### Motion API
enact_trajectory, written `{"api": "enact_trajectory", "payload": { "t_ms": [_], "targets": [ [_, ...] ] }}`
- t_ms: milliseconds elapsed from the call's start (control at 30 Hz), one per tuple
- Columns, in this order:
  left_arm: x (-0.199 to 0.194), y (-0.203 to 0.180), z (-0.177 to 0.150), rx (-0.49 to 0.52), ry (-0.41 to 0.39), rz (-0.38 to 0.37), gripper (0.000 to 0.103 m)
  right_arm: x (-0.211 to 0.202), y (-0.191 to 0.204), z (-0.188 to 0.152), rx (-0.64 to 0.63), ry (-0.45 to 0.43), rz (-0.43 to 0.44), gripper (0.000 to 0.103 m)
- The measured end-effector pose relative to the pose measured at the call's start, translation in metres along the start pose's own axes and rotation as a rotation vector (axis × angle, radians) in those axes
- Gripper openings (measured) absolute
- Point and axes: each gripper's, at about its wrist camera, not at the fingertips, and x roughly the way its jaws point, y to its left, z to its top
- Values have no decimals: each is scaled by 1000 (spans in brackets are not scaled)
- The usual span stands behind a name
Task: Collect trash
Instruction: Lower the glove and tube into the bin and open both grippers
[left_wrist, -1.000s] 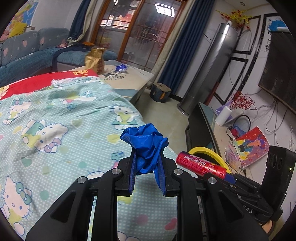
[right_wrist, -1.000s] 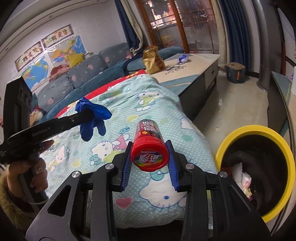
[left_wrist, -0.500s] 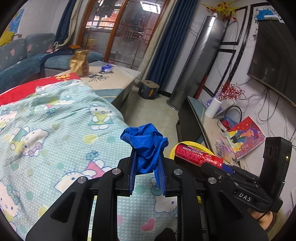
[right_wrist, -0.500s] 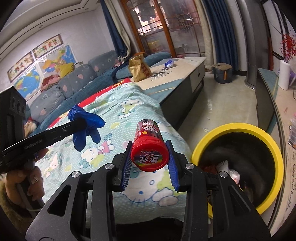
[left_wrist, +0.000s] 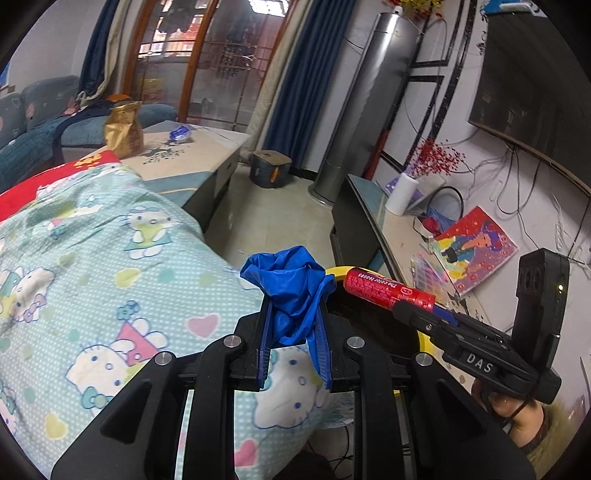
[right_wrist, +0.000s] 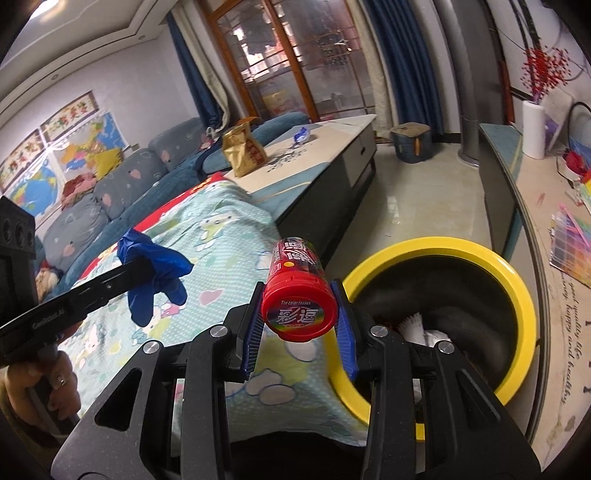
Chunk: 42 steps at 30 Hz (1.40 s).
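Currently on my two feeds, item by item.

Left gripper (left_wrist: 293, 328): jaws drawn narrow, clamped on a crumpled blue glove (left_wrist: 290, 291). The glove bunches up above the blue pads and a fold hangs between them. In the right wrist view the same glove (right_wrist: 155, 271) dangles from the tool tip over the bedspread.

Right gripper (right_wrist: 297, 317): jaws part closed, pads pressing both sides of a red candy tube (right_wrist: 297, 295), cap end toward my camera, body pointing away. In the left wrist view the tube (left_wrist: 384, 290) sticks out level from that tool, over the yellow rim.

Trash bin (right_wrist: 517, 295): yellow rim, black liner, standing on the floor just beside the bed's edge. White crumpled paper (right_wrist: 413, 326) lies inside. The tube sits near the bin's left rim; I cannot tell whether it is over the opening.

Bedspread (left_wrist: 92, 258): pale green, cartoon-cat print, with a red cover (left_wrist: 18, 195) showing at its far side.

Low table (right_wrist: 325, 147): beyond the bed; carries a gold snack bag (right_wrist: 243, 149) and a small blue wrapper (right_wrist: 301, 134), well apart from both tools.

Hands: one hand (right_wrist: 55, 380) grips the left tool's handle; another hand (left_wrist: 517, 410) shows under the right tool.
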Motion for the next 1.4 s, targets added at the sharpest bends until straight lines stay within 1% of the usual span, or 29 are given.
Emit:
{"api": "enact_trajectory", "payload": {
  "t_ms": [267, 700, 967, 1400],
  "targets": [
    [15, -23, -2, 46, 26, -32, 20, -6, -29, -3, 59, -15, -51, 28],
    [37, -47, -8, 97, 65, -72, 20, -15, -65, -8, 119, -35, -123, 28],
    [50, -64, -16, 130, 89, -98, 20, -21, -88, -11, 156, -47, -190, 28],
    [73, -85, -22, 178, 131, -126, 20, -27, -115, -10, 209, -54, -235, 28]
  ]
}}
